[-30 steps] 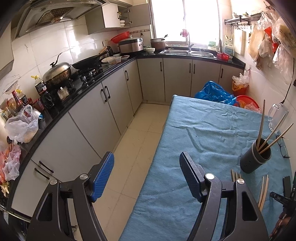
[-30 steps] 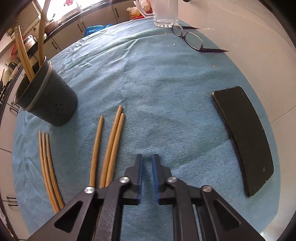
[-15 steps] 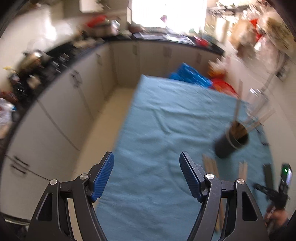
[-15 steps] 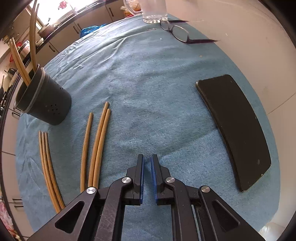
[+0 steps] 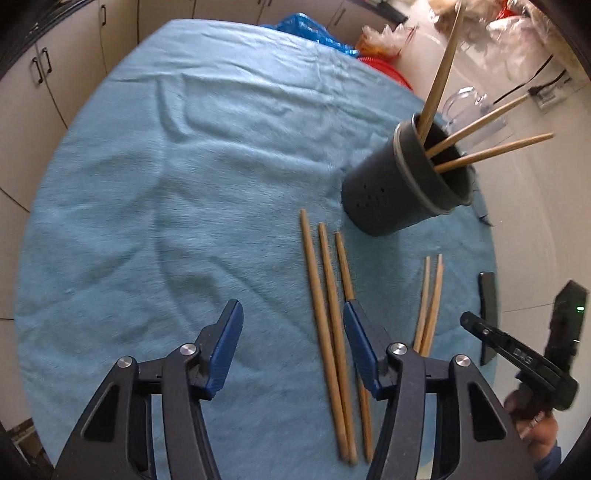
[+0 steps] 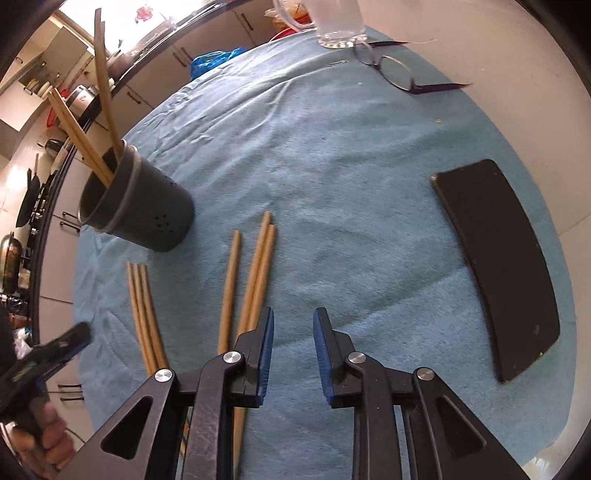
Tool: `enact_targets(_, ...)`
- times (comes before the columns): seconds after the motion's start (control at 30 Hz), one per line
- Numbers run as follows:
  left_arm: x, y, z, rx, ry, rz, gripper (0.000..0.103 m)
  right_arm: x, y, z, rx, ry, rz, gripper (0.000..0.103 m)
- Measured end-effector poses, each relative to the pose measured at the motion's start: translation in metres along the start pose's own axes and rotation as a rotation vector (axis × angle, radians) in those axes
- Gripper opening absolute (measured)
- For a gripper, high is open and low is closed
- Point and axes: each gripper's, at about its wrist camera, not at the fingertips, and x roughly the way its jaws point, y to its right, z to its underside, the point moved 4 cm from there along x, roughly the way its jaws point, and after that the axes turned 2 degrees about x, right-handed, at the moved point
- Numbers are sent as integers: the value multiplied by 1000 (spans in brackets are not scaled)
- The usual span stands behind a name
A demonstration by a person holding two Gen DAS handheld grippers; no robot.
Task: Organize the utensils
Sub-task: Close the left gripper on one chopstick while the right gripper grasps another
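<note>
A dark grey utensil holder (image 5: 402, 184) stands on the blue cloth with three chopsticks leaning in it. Three loose chopsticks (image 5: 325, 295) lie in front of it. My left gripper (image 5: 293, 332) hovers over them with its jaws closing; two sticks show in the gap near the right pad and the third runs under that finger, none pressed. A second bundle of chopsticks (image 5: 428, 302) lies to the right. My right gripper (image 6: 293, 343) hangs over bare cloth just right of that bundle (image 6: 255, 266), its jaws opening with nothing between them. The holder (image 6: 147, 210) is at its upper left.
A black phone (image 6: 506, 266) lies at the right on the cloth. Glasses (image 6: 399, 70) and a glass mug (image 6: 340, 22) sit at the far edge. The cloth-covered table (image 5: 166, 166) drops off to kitchen cabinets on the left. A hand holds each gripper.
The left gripper has swung down from facing the kitchen to just above the three chopsticks, and its jaws have narrowed. The right gripper has stayed in place and its shut jaws have parted.
</note>
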Motion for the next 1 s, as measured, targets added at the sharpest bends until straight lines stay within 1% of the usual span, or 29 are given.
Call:
enact_targets(0.03,7,4,-3,7,-6,-4,55,1,-2,-2,-3,-4,-5,24)
enact_targets(0.1,19,8,-8,24,-21,-49,51,2,-6,-6,-7,-11,-14,24)
enact_targets(0.17,28,9,-10,36,-37,-77,44,3,-6,-10,-2,-18,-24,24)
enact_targets(0.23,34,9,-11,44,-50,-108,39,5,-6,-14,7,-26,-29,24)
enact_targets(0.43,40,15,-16,76,-34,-150,38,12,-4,-25,21,-51,-31,24)
enact_targets(0.5,41,18,-18,94,-29,-175,38,17,-5,-27,24,-64,-33,24)
enact_targets(0.57,41,21,-16,123,-24,-219,30,23,-7,-29,29,-78,-33,24)
enact_targets(0.6,39,22,-15,129,-21,-227,28,27,-8,-29,28,-84,-27,24)
enact_targets(0.67,38,20,-11,135,-19,-245,15,33,-10,-30,20,-97,-19,24)
enact_targets(0.7,36,16,-8,129,-22,-244,14,37,-12,-30,14,-105,-18,24)
enact_targets(0.83,30,6,-1,102,-21,-236,13,43,-17,-28,-12,-114,24,23)
enact_targets(0.9,28,5,2,102,-16,-234,13,43,-19,-28,-30,-117,49,22)
enact_targets(0.93,28,5,2,101,-17,-235,15,44,-20,-28,-38,-120,59,21)
enact_targets(0.97,28,6,1,98,-21,-231,20,45,-21,-28,-41,-124,69,21)
enact_targets(1.0,33,8,-4,98,-22,-227,23,45,-23,-29,-46,-125,81,21)
